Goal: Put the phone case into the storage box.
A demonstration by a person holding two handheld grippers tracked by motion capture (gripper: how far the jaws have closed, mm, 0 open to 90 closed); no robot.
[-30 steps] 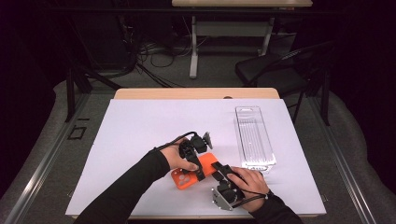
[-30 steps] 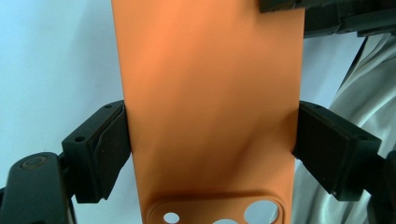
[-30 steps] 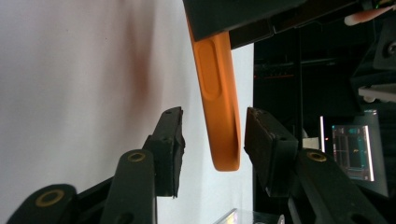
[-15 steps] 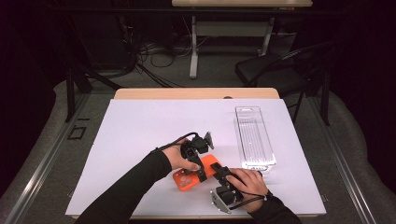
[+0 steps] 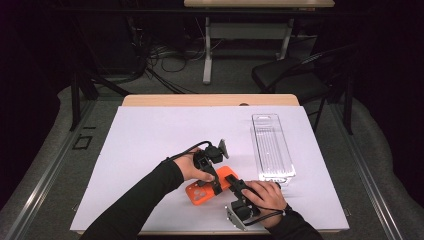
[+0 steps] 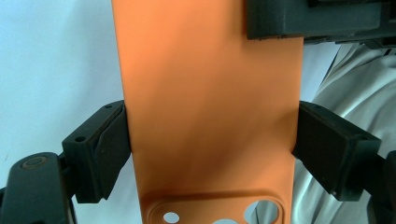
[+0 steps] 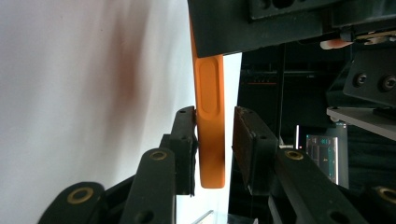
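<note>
1. Right gripper (image 7: 212, 140): its jaws have just been closing, with the thin edge of the orange phone case (image 7: 210, 135) between them. In the right gripper view one pad lies against the case's edge; a narrow gap shows at the other pad, so the pinch does not look complete yet.
2. Compared with a second ago, the high view shows both hands in the same spot over the near middle of the tabletop (image 5: 150, 135); the closing jaws are the one change.
3. Judgement: a second hold is being set on the case, likely to steady or flex it between two grips. The grip is on a thin edge, so it could slip off.
4. Left gripper (image 6: 210, 149): jaws clamped on the case across its width, one pad on each long side, near the camera cut-out end.
5. The case: matte orange, smooth, flat back panel toward the left gripper's camera, with a raised camera frame holding round holes. A long oval button bump sits on the side edge beyond the right jaws.
6. Beyond the jaws: a clear plastic tray (image 5: 272, 150) lies apart from the case on the white tabletop.
</note>
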